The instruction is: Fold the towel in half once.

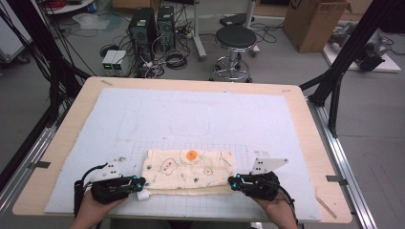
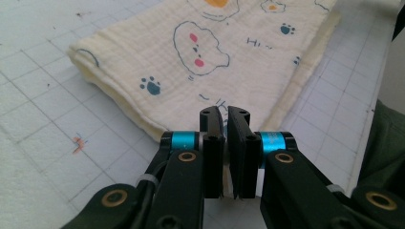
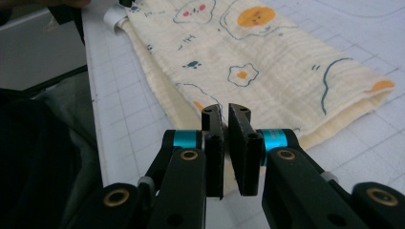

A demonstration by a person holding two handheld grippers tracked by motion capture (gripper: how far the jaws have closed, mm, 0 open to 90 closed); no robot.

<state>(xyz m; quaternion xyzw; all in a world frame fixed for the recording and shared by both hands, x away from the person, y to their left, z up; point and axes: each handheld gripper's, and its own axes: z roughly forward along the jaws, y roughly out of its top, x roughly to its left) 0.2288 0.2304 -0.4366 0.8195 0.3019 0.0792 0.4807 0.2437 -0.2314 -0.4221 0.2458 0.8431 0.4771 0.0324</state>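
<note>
The folded cloth (image 1: 188, 171) lies low in the middle of the frame on the counter (image 1: 71, 119), its near corners pinched by the closed jaws of the left gripper (image 1: 139, 183) and right gripper (image 1: 231, 182); such shallow bites could slip if lifted unevenly.

The cloth (image 1: 188, 171) in the near middle of the table is a soft, matt woven cotton with a fine crinkled weave, cream with printed figures, folded in layers. Under it lies a pale mat (image 1: 191, 119), matt and slightly grainy, printed with a thin grid and flecked with small marks. The table (image 1: 310, 138) around the mat looks like bare light wood, smooth and dull. The left gripper (image 2: 224, 114) and right gripper (image 3: 226, 112) have jaws of black matt plastic, with shiny blue metal sleeves and brass-coloured rivets on the arms. Beyond the far edge, the stool (image 1: 235, 38) has a dark padded seat and a glossy chrome base.
</note>
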